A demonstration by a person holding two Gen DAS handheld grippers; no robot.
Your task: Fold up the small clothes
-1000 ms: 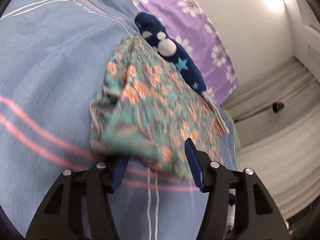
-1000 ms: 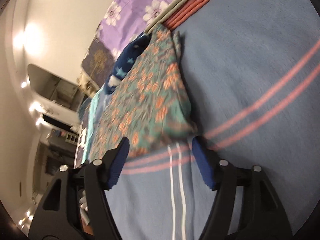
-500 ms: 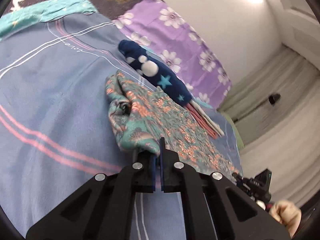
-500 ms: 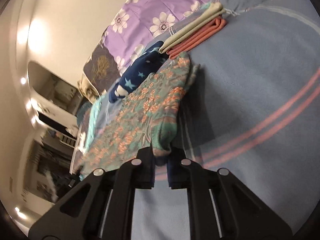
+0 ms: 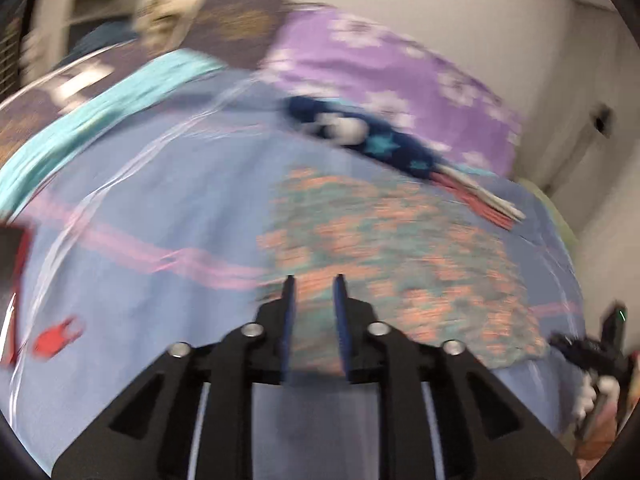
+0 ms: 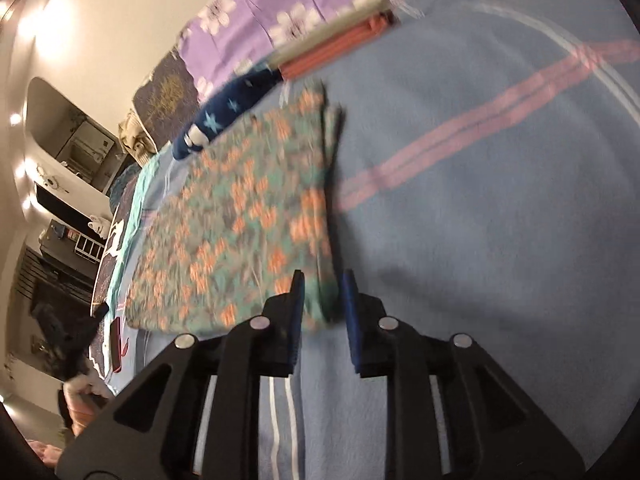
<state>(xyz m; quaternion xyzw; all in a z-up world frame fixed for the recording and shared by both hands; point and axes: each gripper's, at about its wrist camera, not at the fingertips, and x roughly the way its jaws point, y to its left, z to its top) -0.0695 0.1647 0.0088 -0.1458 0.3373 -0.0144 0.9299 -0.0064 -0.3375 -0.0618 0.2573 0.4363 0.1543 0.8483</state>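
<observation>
Now: floral garment (image 6: 240,216) spread flat on the bed (image 6: 480,200) | left hand-held gripper (image 5: 313,280) and right hand-held gripper (image 6: 322,276) have just been opening, near hem loose between parted jaws | advice: let go cleanly, then smooth before folding.

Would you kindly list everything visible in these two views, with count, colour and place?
floral garment: one, teal with orange flowers, spread on the blanket, its near edge between both grippers' jaws
blanket: one, blue with pink and white stripes, under everything
navy garment: one, dark blue with stars, behind the floral one
folded stack: one, coral and cream, far edge
purple cover: one, white flowers, by the wall
left gripper: black, blue pads, jaws just opened slightly
right gripper: the same
</observation>
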